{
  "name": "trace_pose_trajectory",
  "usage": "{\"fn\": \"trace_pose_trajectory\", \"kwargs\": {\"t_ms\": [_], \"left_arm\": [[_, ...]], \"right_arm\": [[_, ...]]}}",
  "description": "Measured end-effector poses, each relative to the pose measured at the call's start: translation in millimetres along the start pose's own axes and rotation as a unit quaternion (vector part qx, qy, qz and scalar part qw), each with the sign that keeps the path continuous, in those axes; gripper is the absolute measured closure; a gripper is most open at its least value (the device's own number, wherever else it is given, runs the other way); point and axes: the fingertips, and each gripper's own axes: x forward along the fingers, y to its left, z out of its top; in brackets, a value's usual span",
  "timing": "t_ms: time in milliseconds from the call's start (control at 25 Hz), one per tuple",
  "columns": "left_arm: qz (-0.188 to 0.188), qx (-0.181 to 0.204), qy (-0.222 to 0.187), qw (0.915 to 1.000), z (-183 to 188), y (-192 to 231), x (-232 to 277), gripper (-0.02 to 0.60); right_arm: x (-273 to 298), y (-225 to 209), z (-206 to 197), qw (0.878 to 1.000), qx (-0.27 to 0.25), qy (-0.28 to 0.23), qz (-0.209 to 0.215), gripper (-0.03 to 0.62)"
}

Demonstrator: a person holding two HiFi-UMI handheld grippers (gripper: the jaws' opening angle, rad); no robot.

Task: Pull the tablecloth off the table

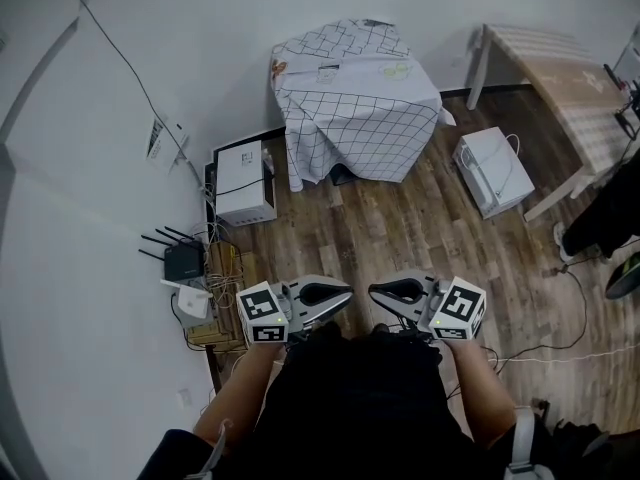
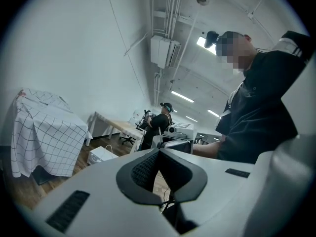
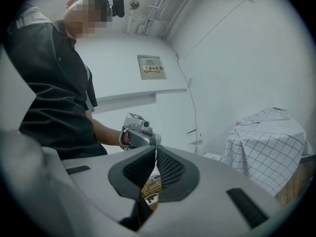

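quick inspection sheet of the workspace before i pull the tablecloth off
surface: table top hidden under the tablecloth; wood floor around it
job's things: checked tablecloth hangs down the table's sides, not yet pulled
clutter: left white box and right white box on the floor beside the table; router by the wall
grippers: left gripper and right gripper both shut, empty, tips facing each other, well short of the cloth
cables: tangle beside the router; loose cable across the floor at right
surroundings: white wall, long wooden table, another person in the background
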Motion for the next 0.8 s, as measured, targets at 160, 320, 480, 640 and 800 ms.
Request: {"fn": "trace_pose_trajectory", "kwargs": {"t_ms": [160,320,480,640,800], "left_arm": [[0.023,0.0,0.009,0.9997,-8,5,6,0.572],[0.034,-0.021,0.011,0.9991,-18,7,8,0.572],[0.034,-0.045,-0.001,0.9984,-15,23,-1,0.572],[0.021,-0.038,-0.018,0.9989,5,51,-7,0.572],[0.023,-0.043,-0.041,0.998,24,99,-19,0.572]], "right_arm": [[-16,-11,-3,1.0,-0.004,-0.009,-0.009,0.572],[-27,-19,-14,1.0,0.014,-0.013,-0.015,0.572],[-32,-39,-20,0.999,0.029,-0.014,-0.035,0.571],[-42,-79,-11,0.997,0.027,-0.018,-0.076,0.571],[-38,-117,0,0.994,0.033,-0.014,-0.105,0.572]]}}
